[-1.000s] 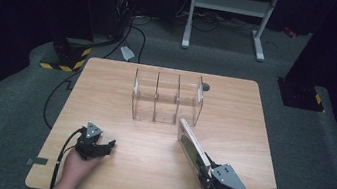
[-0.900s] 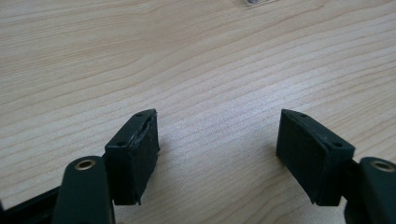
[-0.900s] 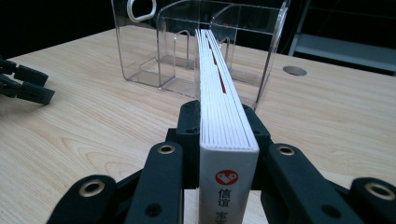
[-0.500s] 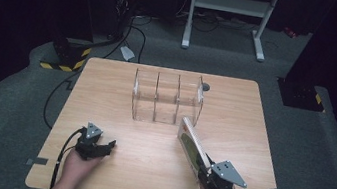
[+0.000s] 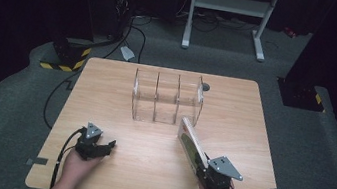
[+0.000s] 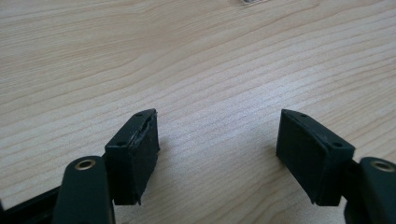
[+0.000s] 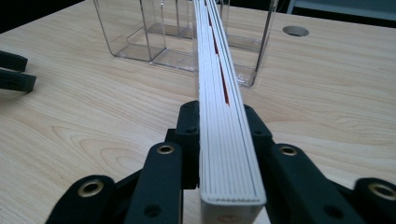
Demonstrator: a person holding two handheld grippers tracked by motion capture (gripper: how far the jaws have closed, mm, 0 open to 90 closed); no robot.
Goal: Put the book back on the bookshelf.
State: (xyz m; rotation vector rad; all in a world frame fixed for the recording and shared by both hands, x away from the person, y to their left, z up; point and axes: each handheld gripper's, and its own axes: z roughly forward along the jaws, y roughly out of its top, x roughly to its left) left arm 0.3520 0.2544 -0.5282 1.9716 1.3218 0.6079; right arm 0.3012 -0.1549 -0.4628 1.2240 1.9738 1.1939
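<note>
The book [image 5: 191,145] stands on edge on the wooden table [image 5: 107,85] in the high view, clamped at its near end by the right gripper [image 5: 206,171], its far end close in front of the right compartment of the clear three-bay organizer [image 5: 168,98]. Its cover shows green and red patches, but any writing is too small to read. The right gripper sits near the table's front edge, with bare wood to its right. The left gripper [image 5: 107,146] rests on the front-left part of the table, well apart from the book, with open tabletop between the two. A round cable hole [image 5: 206,86] lies just behind the organizer. Both forearms are cut off by the bottom of the frame, and the room behind is dark.

In the left gripper view, the two black pads [image 6: 135,154] stand wide apart with nothing between them, low over the wood grain. A sliver of something clear is cut off at the top edge.

In the right gripper view, the jaws are closed tight on the book [image 7: 224,135], whose white page block runs straight away toward the organizer [image 7: 154,32]. Red slivers show between pages; a faint mark on the near corner is unreadable. The left gripper's black jaw tips [image 7: 14,70] are cut off at the left edge
</note>
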